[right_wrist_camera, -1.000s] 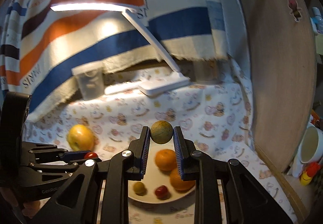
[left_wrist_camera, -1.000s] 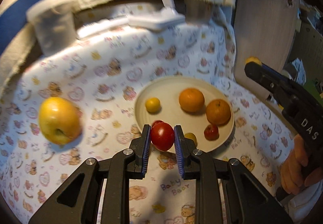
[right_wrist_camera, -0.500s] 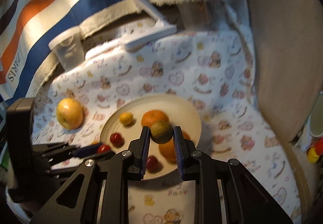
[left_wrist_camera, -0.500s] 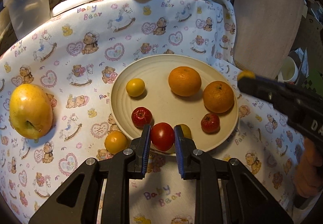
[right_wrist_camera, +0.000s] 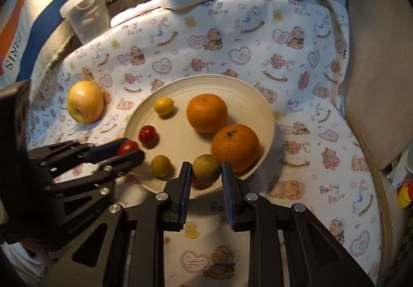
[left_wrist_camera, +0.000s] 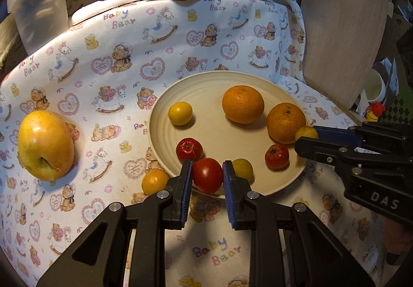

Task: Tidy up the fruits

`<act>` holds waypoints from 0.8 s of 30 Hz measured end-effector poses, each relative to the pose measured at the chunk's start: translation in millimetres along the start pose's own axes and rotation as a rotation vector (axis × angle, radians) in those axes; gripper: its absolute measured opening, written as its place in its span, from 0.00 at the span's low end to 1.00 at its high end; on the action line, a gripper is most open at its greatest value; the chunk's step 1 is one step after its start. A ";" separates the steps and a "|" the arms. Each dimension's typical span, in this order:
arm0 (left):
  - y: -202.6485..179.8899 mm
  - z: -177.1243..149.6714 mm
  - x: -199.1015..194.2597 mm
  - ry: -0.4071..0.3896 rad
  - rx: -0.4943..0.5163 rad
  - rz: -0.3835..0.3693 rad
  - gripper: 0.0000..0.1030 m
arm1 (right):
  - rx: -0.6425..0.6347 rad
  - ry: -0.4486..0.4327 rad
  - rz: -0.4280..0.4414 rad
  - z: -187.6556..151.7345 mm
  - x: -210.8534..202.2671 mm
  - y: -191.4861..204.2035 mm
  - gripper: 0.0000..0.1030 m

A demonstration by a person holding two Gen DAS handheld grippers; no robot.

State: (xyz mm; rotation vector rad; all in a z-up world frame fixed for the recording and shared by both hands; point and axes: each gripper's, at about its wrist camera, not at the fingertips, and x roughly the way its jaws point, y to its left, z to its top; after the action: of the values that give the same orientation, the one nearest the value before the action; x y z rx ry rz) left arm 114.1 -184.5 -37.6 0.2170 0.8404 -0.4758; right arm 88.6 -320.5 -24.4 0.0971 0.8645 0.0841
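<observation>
Two tools clamped, left tool [left_wrist_camera: 207, 176] on tomato [left_wrist_camera: 207, 175], right tool [right_wrist_camera: 206, 170] on greenish fruit [right_wrist_camera: 206, 169]

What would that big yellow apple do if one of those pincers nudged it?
The yellow apple would probably roll or rock: it is round and lies on its side on soft cloth. It looks wide for the jaws, so gripping may be awkward.

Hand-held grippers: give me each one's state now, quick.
Left hand-held gripper: shut on the red tomato, over the plate rim.
Right hand-held gripper: shut on the greenish round fruit, over the plate's near edge.
</observation>
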 end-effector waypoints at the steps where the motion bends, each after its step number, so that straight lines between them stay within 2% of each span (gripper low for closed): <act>1: 0.7 0.1 -0.9 -0.002 -0.005 -0.004 0.22 | 0.004 0.010 -0.004 -0.2 2.0 -1.1 0.24; 4: -0.1 0.8 -3.4 -0.014 0.002 0.001 0.24 | 0.014 0.023 0.002 0.0 3.2 -4.2 0.24; 9: 0.2 2.4 -11.7 -0.042 0.004 0.024 0.41 | 0.025 0.029 0.002 0.3 3.1 -6.2 0.24; 16: 12.8 0.5 -31.8 -0.092 -0.016 0.059 0.51 | 0.029 0.026 0.000 1.1 0.7 -6.7 0.24; 17: 15.3 -0.2 -35.1 -0.099 -0.021 0.063 0.53 | 0.029 0.022 -0.001 1.3 -0.1 -6.6 0.26; 19: 20.0 -2.6 -42.8 -0.119 -0.028 0.075 0.56 | 0.054 0.002 0.001 1.9 -4.0 -8.8 0.36; 20: 22.2 -4.0 -46.8 -0.130 -0.032 0.083 0.57 | 0.067 -0.013 0.010 2.5 -6.8 -10.3 0.47; 21: 24.9 -5.8 -51.2 -0.140 -0.036 0.091 0.58 | 0.080 -0.036 0.021 3.2 -10.8 -11.8 0.50; 24: 32.6 -11.4 -65.0 -0.181 -0.051 0.111 0.63 | 0.102 -0.110 0.029 5.0 -22.8 -14.3 0.50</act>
State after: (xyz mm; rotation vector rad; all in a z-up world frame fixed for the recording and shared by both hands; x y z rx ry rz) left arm 85.4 -131.2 4.2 0.1698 0.6588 -0.3633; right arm 78.2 -337.6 -5.6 0.2081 0.7573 0.0610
